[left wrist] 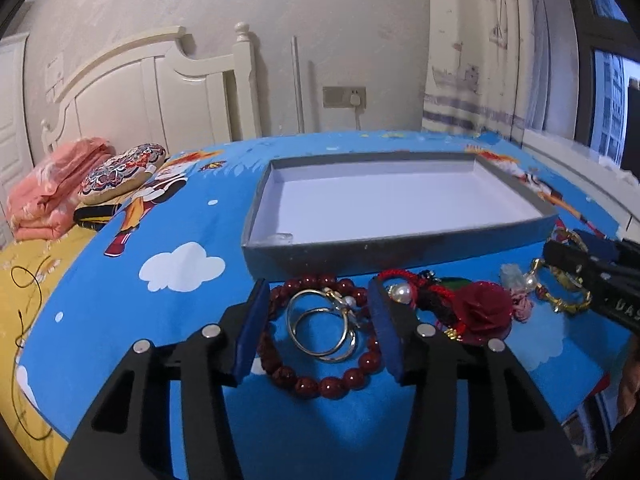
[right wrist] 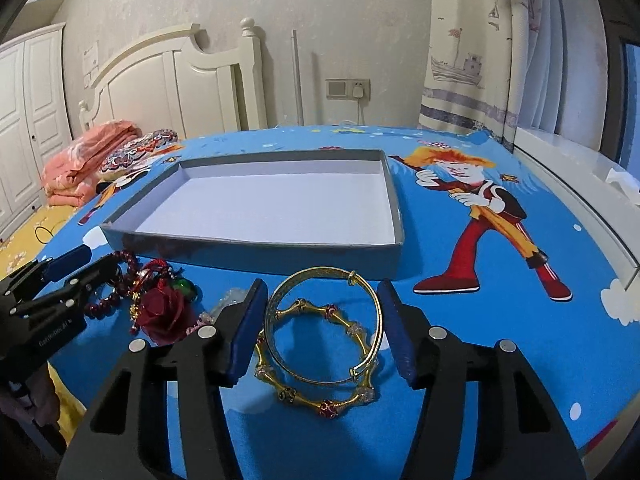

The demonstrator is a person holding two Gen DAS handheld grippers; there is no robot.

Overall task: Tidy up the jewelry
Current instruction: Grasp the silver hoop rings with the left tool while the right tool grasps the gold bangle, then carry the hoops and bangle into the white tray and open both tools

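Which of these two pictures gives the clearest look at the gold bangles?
The right wrist view. There the plain gold bangle and the jewelled gold bangle lie overlapping, whole, between the right gripper's blue fingers. The left wrist view catches only small parts of the gold bangles at its right edge, behind that gripper.

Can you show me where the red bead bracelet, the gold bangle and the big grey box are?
red bead bracelet (left wrist: 340, 385): left wrist view, on its nearest beads.
gold bangle (right wrist: 370, 300): right wrist view, on its right-hand band.
grey box (right wrist: 256, 249): right wrist view, on its front wall.
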